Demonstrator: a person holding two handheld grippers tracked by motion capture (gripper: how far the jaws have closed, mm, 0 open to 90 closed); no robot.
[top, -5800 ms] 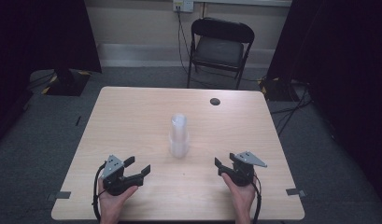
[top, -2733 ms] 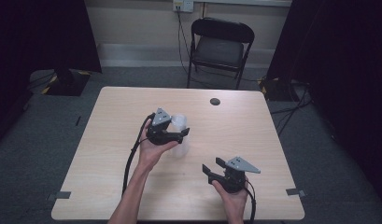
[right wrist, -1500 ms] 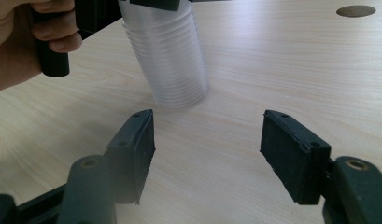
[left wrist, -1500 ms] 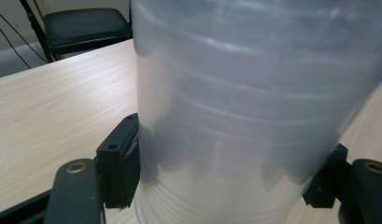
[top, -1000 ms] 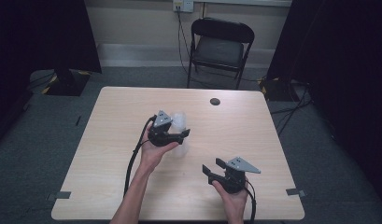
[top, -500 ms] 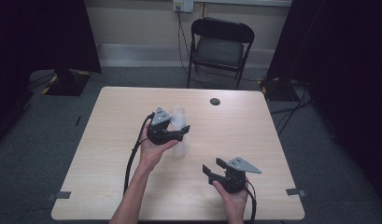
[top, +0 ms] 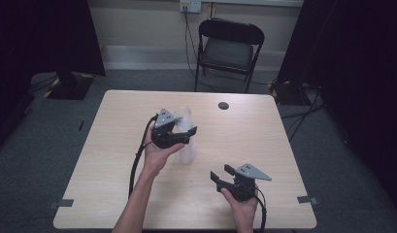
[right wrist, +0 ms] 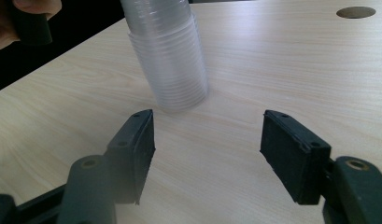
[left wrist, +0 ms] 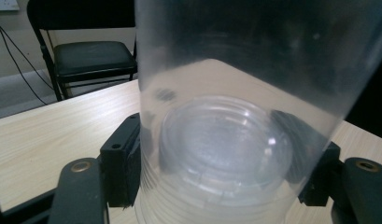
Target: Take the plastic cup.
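Observation:
A tall stack of clear plastic cups [top: 188,148] stands near the middle of the wooden table [top: 113,126]. My left gripper [top: 186,132] reaches it from the left, high on the stack. In the left gripper view its pads [left wrist: 125,161] press both sides of the clear cup [left wrist: 226,93]; the jaws have just been closing with the cup between them. My right gripper [top: 221,174] rests near the front right of the table, open and pointing at the stack. In the right gripper view nothing lies between the jaws of my right gripper [right wrist: 207,140], and the cup stack [right wrist: 172,60] stands just beyond them.
A black folding chair [top: 228,48] stands behind the table's far edge. A dark round cable hole [top: 223,105] sits in the tabletop at the back right. The left gripper's cable [top: 138,160] trails along the forearm.
Since the earliest frame my left gripper has gone from the table's front left to the cup stack. Over the last second it barely shifted. The right gripper has stayed put.

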